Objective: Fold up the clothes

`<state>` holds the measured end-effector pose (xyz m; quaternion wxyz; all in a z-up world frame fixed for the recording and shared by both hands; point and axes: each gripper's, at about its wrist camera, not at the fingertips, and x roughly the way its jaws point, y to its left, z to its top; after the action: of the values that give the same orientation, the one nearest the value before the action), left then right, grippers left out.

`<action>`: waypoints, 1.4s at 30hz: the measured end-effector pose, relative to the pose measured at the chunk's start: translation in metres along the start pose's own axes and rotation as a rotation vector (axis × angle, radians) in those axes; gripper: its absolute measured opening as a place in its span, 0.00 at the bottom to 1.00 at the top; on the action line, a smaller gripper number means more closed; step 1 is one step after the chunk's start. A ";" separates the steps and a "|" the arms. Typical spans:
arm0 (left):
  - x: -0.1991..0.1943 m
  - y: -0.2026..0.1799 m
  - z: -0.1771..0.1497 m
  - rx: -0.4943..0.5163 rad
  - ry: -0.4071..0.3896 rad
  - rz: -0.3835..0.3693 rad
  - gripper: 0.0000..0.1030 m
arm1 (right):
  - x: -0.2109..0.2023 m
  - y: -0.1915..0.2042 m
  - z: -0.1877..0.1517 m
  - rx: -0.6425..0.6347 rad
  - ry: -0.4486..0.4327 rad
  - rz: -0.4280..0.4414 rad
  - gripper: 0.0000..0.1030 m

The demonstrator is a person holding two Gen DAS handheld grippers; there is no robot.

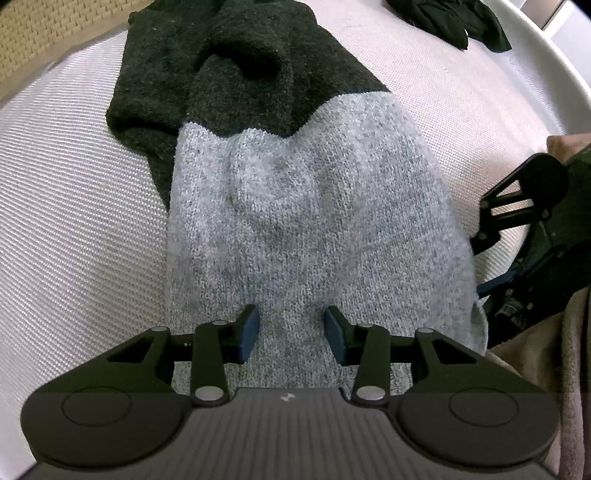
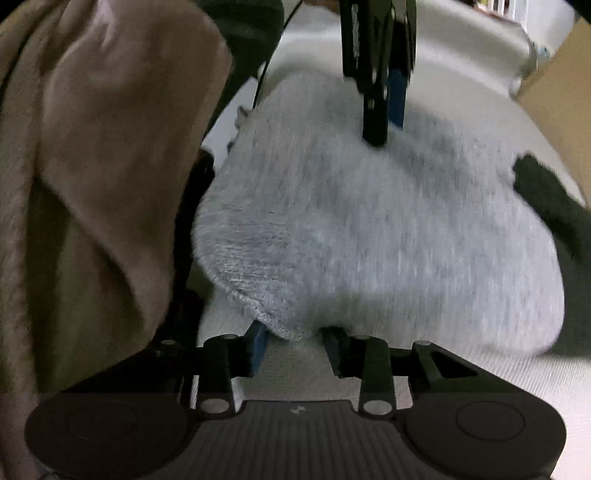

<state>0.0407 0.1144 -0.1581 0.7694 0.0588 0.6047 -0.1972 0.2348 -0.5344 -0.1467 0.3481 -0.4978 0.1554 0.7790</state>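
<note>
Sweater [image 1: 314,229] fills the middle of the left wrist view: one knit garment, light grey in its near half and dark green-black toward the top of the frame, lying on a pale woven surface [image 1: 74,221]. Its dark part is bunched into folds at upper centre, with one dark sleeve [image 1: 144,122] trailing down the left side of the grey panel. A second, separate dark garment [image 1: 450,18] sits crumpled at the upper right edge, well apart from the sweater.

The left gripper [image 1: 291,334] sits at the bottom centre of its view, above the near grey hem. Its two blue pads [image 1: 249,334] stand apart with grey knit showing between them; the jaws are moderately wide and grip nothing. The right gripper [image 1: 517,221] shows at the right edge of this view, just beside the sweater's right border.

In the right wrist view, which is blurred, the grey panel spreads across the centre, and a dark patch of the sweater shows at the right edge. The right gripper [image 2: 295,349] sits at the bottom centre with its two pads spread, and the rounded grey edge of the sweater lies just at the fingertips; the jaws are not closed on it. The left gripper [image 2: 384,110] comes down from the top centre onto the grey knit. Tan cloth [image 2: 92,184] fills the left third of this view.
</note>
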 end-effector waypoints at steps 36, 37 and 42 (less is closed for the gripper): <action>-0.008 -0.001 -0.056 -0.026 -0.004 -0.016 0.46 | 0.027 0.010 0.010 -0.167 -0.057 -0.050 0.36; -0.009 -0.001 -0.058 -0.027 -0.004 -0.017 0.46 | 0.025 0.009 0.010 -0.145 -0.047 -0.033 0.33; -0.010 -0.001 -0.068 -0.029 -0.004 -0.019 0.46 | 0.019 0.013 -0.004 -0.081 -0.036 0.039 0.00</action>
<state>-0.0233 0.1386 -0.1663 0.7695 0.0418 0.6065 -0.1958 0.2231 -0.5382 -0.1667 0.3151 -0.4944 0.1269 0.8001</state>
